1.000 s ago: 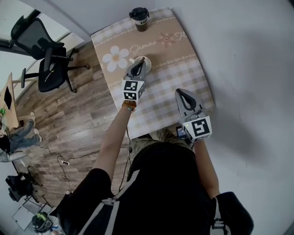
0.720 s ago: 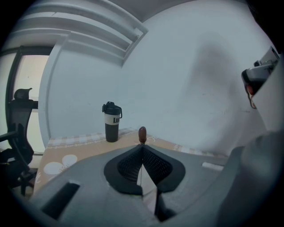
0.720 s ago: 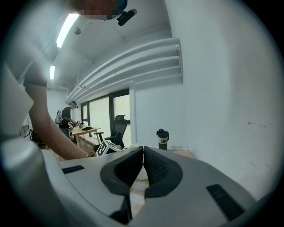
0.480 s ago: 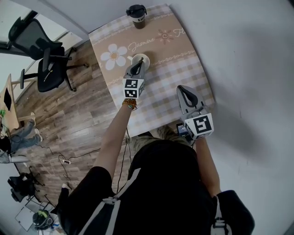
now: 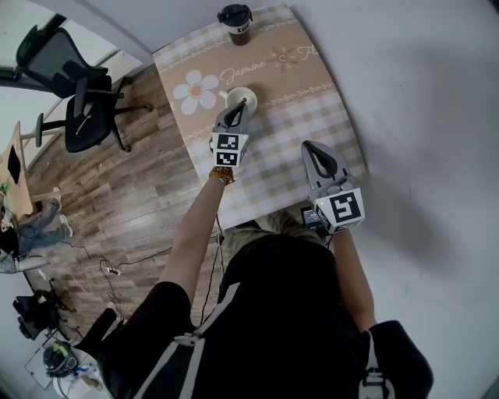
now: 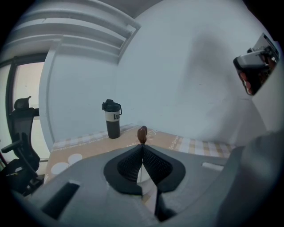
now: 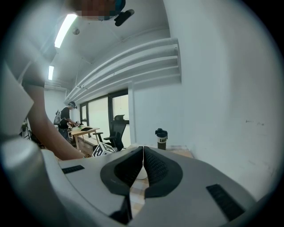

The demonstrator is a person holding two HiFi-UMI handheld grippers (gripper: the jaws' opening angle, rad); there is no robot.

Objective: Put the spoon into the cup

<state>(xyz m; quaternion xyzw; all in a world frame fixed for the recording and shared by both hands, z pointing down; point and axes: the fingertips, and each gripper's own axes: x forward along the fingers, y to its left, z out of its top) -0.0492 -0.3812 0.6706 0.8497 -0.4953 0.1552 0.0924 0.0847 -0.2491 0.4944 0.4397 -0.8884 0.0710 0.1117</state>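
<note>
A white cup (image 5: 241,95) stands on the checked table mat (image 5: 296,86) beside a daisy print. My left gripper (image 5: 236,107) is at the cup's near rim, shut on the spoon. In the left gripper view the spoon's brown end (image 6: 142,134) sticks up just past the closed jaws of the left gripper (image 6: 142,145). The spoon's other end is hidden. My right gripper (image 5: 310,148) hangs over the mat's near right part, shut with nothing in it. In the right gripper view the right gripper (image 7: 143,148) points toward the cup (image 7: 138,174).
A dark travel mug (image 5: 235,17) stands at the mat's far edge, also in the left gripper view (image 6: 112,119). The white wall runs along the right. A black office chair (image 5: 78,101) stands on the wood floor to the left.
The left gripper has stayed at the cup with the spoon. The head view has shifted slightly; the right gripper has barely moved.
</note>
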